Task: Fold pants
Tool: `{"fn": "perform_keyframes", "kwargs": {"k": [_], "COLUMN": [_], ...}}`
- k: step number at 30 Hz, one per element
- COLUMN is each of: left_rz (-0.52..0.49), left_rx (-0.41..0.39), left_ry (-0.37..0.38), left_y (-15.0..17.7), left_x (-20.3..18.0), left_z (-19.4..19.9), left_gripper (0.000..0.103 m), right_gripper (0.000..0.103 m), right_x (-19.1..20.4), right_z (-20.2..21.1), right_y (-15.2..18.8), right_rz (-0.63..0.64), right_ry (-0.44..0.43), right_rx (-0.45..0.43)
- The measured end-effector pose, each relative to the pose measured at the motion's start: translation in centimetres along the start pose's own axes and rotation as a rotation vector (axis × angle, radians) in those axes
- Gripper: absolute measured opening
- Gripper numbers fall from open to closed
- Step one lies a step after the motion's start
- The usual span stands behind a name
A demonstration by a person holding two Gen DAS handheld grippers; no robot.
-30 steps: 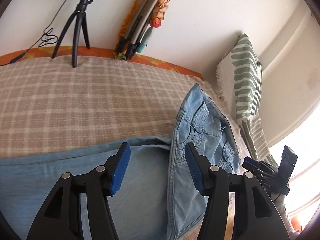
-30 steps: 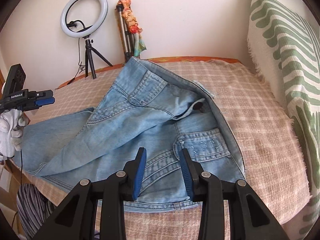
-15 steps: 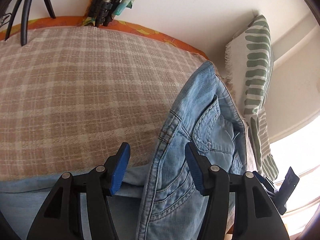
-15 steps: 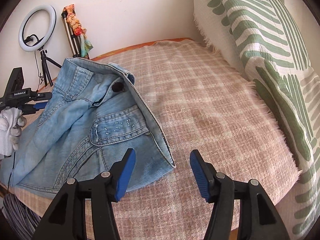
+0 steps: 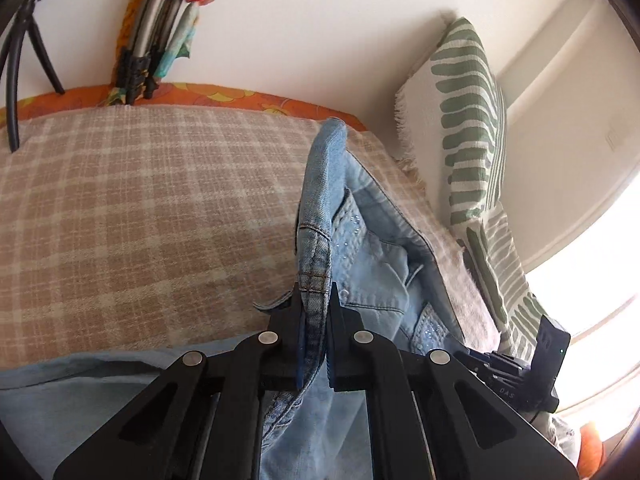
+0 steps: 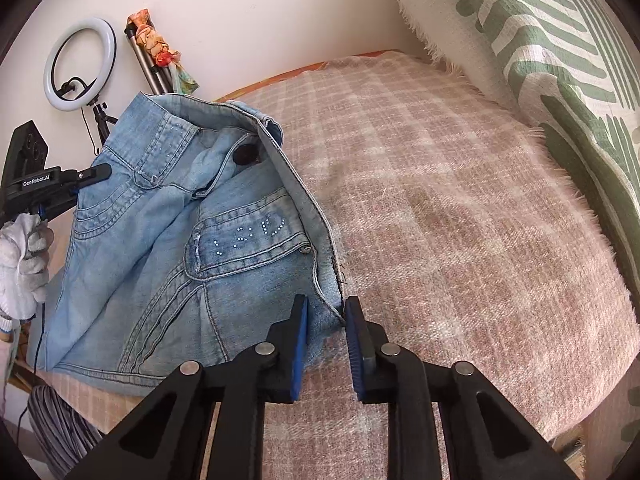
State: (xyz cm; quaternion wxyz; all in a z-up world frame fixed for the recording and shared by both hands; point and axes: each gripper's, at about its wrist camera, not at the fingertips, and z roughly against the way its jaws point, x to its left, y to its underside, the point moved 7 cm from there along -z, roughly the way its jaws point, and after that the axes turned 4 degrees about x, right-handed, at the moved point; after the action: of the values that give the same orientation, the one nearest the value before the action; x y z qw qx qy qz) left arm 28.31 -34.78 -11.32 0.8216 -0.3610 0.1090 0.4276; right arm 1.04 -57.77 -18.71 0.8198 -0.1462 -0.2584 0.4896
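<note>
Two grips are needed before I lift: my left gripper [image 5: 316,340] is already clamped on the raised denim fold of the jeans [image 6: 168,240], which lie bunched on the plaid blanket [image 6: 460,220], while my right gripper [image 6: 325,344] is closing around the waistband corner [image 6: 332,304], not yet pinching. I'd seat that corner deep, then lift both evenly so the seams line up.

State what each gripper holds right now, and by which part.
The left gripper is shut on the jeans, pinching a raised fold at a stitched seam. The right gripper is closing around the waistband corner at the near edge, its pads not yet clamped.
</note>
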Motion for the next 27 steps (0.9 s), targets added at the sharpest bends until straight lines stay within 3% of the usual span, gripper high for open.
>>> {"fn": "perform_keyframes", "kwargs": {"k": [4,6,7,10,14,17,24,27], "left_rz": [-0.139,-0.209,-0.242,-0.336,-0.409,-0.420,-0.455,-0.470], "left_rx": [0.005,0.035,0.058,0.125,0.214,0.268,0.325,0.322], "left_ry": [0.061,0.093,0.107,0.112,0.084,0.080,0.058,0.049], "left_y": [1.2,2.5,3.2,5.7,8.6,10.4,12.0,11.8], "left_x": [-5.7,-8.3,-9.5,-12.3,-13.4,-13.4,-13.9,-14.0], "left_z": [0.9,0.7,0.4,-1.4,-4.7,-6.8,-9.0,-8.2], "left_gripper": [0.006,0.006,0.006,0.006,0.005,0.005,0.006,0.016], "right_gripper": [0.017,0.037,0.040,0.041,0.059,0.065,0.064,0.064], "right_x": [0.0,-0.4,-0.5,-0.9,-1.7,-2.0,-2.4,-1.8], "right_z": [1.2,2.6,3.4,5.1,6.7,5.8,0.3,-1.7], "right_y": [-0.3,-0.6,-0.8,-1.7,-3.2,-4.0,-3.4,-3.4], "right_rz": [0.001,0.001,-0.010,-0.081,-0.176,-0.188,-0.180,-0.152], "right_ry": [0.025,0.077,0.061,-0.079,-0.229,-0.268,-0.197,-0.173], "right_rx": [-0.034,-0.081,-0.108,-0.136,-0.151,-0.100,0.072,0.111]}}
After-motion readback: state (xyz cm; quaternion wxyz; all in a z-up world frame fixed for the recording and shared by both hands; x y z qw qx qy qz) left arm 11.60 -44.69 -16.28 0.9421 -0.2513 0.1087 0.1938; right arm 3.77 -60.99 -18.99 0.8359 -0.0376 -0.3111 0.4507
